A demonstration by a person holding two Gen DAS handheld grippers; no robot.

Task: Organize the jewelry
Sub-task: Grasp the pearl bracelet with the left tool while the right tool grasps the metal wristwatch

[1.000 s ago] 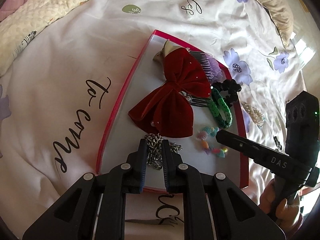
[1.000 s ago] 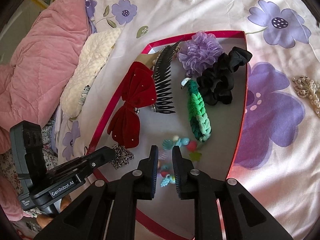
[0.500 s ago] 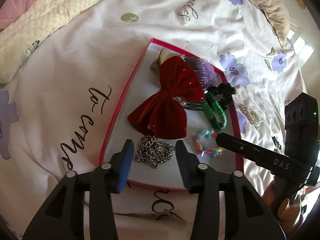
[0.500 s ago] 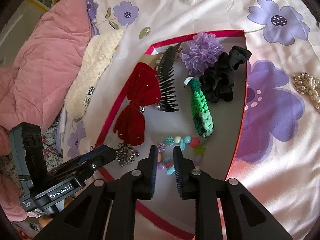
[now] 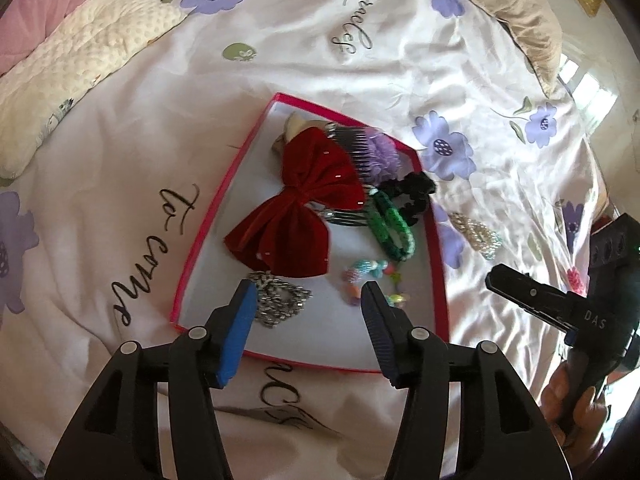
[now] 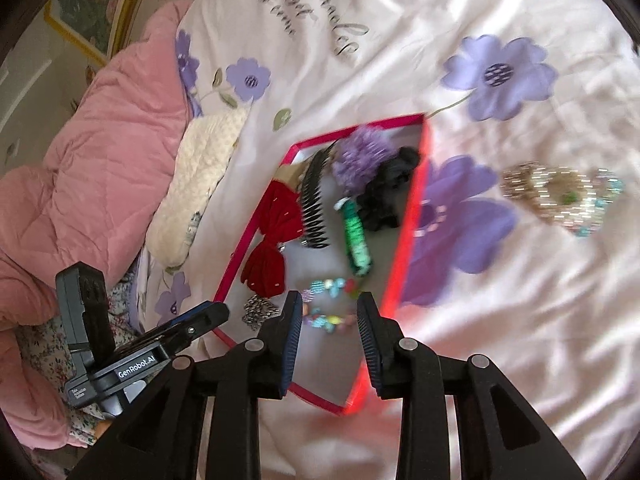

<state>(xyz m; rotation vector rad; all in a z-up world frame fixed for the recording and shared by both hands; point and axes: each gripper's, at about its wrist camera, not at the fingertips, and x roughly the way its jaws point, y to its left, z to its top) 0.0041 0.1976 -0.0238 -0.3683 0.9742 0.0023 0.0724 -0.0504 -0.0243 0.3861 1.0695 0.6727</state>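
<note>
A red-rimmed tray (image 5: pixel 208 224) lies on the bed. In it are a red velvet bow (image 5: pixel 296 216), a silver chain (image 5: pixel 276 302), a colourful bead bracelet (image 5: pixel 372 280), a green braided band (image 5: pixel 390 224), a black scrunchie (image 5: pixel 412 192), a purple scrunchie (image 5: pixel 382 156) and a comb (image 5: pixel 352 148). My left gripper (image 5: pixel 308 292) hovers above the chain, its jaws opening with nothing between them. My right gripper (image 6: pixel 329 302) hangs over the bead bracelet (image 6: pixel 328 312), jaws opening and empty. A pearl and crystal piece (image 6: pixel 560 196) lies outside the tray (image 6: pixel 408 220).
The flowered white bedspread (image 5: pixel 360 60) surrounds the tray. A cream pillow (image 5: pixel 72 68) and a pink quilt (image 6: pixel 80 160) lie to the left, a beige pillow (image 5: pixel 516 12) at the far right. A person's hand (image 5: pixel 576 400) holds the right gripper's handle.
The left gripper let go of the silver chain, spread its jaws and rose. The right gripper opened over the bead bracelet and drew back toward the tray's right side.
</note>
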